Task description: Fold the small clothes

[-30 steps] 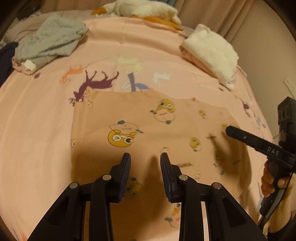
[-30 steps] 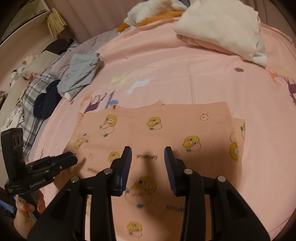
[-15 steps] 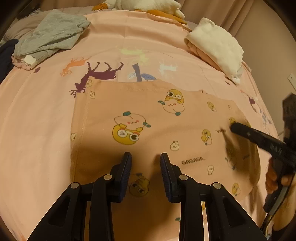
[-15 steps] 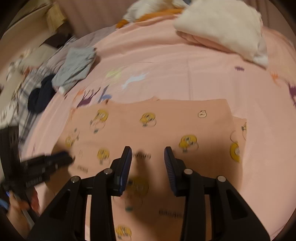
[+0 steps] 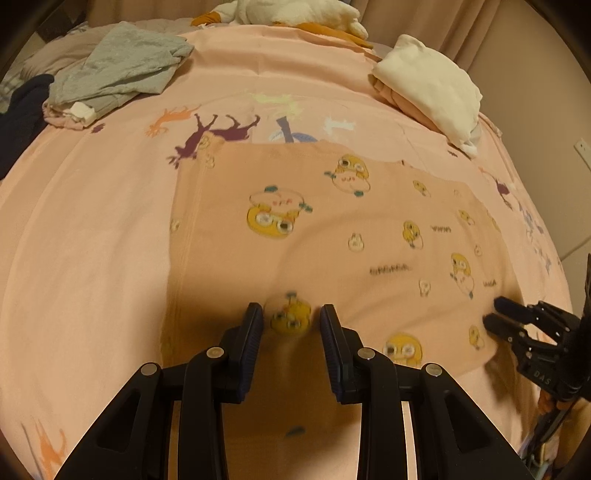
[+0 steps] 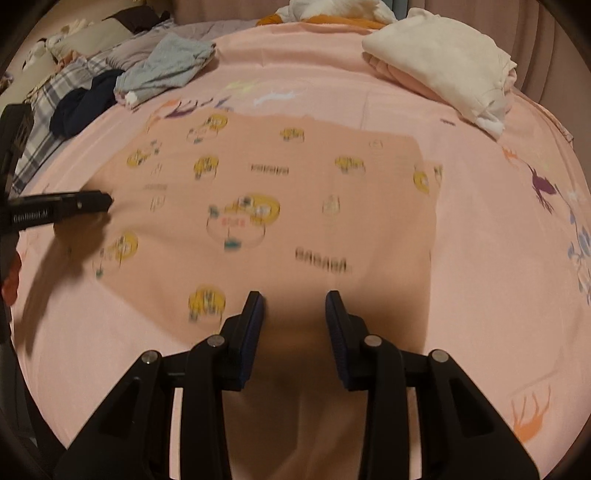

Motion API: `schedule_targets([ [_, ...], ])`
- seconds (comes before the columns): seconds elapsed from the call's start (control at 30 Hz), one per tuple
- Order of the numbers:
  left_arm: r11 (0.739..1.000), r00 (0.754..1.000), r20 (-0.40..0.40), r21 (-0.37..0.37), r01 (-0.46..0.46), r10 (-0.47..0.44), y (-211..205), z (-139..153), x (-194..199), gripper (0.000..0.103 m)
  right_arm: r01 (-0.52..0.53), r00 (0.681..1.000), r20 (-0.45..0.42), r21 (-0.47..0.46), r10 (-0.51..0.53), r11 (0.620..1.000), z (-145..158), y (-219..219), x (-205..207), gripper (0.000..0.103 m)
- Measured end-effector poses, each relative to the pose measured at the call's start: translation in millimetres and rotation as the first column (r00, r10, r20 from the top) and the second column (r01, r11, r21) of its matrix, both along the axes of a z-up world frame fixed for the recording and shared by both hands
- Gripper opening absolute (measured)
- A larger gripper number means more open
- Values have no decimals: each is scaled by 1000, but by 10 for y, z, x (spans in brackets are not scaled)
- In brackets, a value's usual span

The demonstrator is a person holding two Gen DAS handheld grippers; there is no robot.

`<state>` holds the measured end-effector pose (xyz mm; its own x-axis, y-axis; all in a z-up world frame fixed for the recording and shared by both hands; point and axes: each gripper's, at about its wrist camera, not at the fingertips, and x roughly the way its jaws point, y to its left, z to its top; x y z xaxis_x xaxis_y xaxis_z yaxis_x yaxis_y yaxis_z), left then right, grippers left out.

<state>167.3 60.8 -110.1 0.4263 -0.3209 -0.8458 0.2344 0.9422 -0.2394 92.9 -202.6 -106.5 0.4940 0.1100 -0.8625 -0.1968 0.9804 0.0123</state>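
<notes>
A peach garment (image 5: 332,240) printed with yellow cartoon figures lies flat on the pink bed sheet (image 5: 92,221); it also shows in the right wrist view (image 6: 277,206). My left gripper (image 5: 291,319) is open and empty, low over the garment's near part. My right gripper (image 6: 295,308) is open and empty over the garment's near edge. The right gripper shows at the garment's right edge in the left wrist view (image 5: 498,315). The left gripper shows at the garment's left edge in the right wrist view (image 6: 107,201).
A grey garment (image 5: 118,70) and a dark one (image 5: 22,110) lie at the far left of the bed. A folded white and pink pile (image 5: 428,85) sits at the far right. A white and orange plush (image 5: 295,11) lies at the head. Curtains hang behind.
Both grippers have pulled back toward the near edge of the garment and dropped lower. More of the garment shows ahead of the fingers. Both stay open.
</notes>
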Motion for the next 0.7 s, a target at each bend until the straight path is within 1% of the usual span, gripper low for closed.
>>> schedule_targets([
  [0.1, 1000, 1000, -30, 18, 0, 1, 37, -89, -104, 30, 2, 1000, -4, 5, -2, 1000, 15, -24, -126, 35],
  [0.13, 1000, 1000, -21, 17, 2, -2, 63, -96, -167, 30, 5, 1000, -7, 13, -5, 1000, 26, -43, -167, 35],
  [0.33, 1000, 1000, -7, 16, -8, 8, 198, 39, -406, 30, 10, 1000, -3, 35, -10, 999, 185, -96, -416, 36],
  [0.4, 1000, 1000, 1, 5, -21, 21, 279, 97, -480, 30, 20, 1000, 11, 41, -20, 999, 268, -128, -507, 36],
  [0.43, 1000, 1000, 4, -2, -30, 30, 326, 123, -512, 32, 24, 1000, 19, 48, -25, 999, 304, -143, -540, 38],
  [0.47, 999, 999, 5, -11, -46, 46, 388, 152, -542, 36, 31, 999, 29, 62, -33, 998, 352, -164, -576, 39],
  [0.53, 997, 997, 11, -31, -73, 74, 479, 195, -575, 41, 48, 998, 45, 99, -53, 994, 431, -201, -628, 41],
  [0.6, 993, 995, 13, -56, -100, 101, 570, 234, -606, 41, 63, 996, 57, 143, -72, 988, 501, -233, -658, 41],
  [0.7, 985, 990, 3, -98, -139, 140, 699, 260, -624, 41, 79, 993, 67, 181, -92, 980, 566, -223, -659, 42],
])
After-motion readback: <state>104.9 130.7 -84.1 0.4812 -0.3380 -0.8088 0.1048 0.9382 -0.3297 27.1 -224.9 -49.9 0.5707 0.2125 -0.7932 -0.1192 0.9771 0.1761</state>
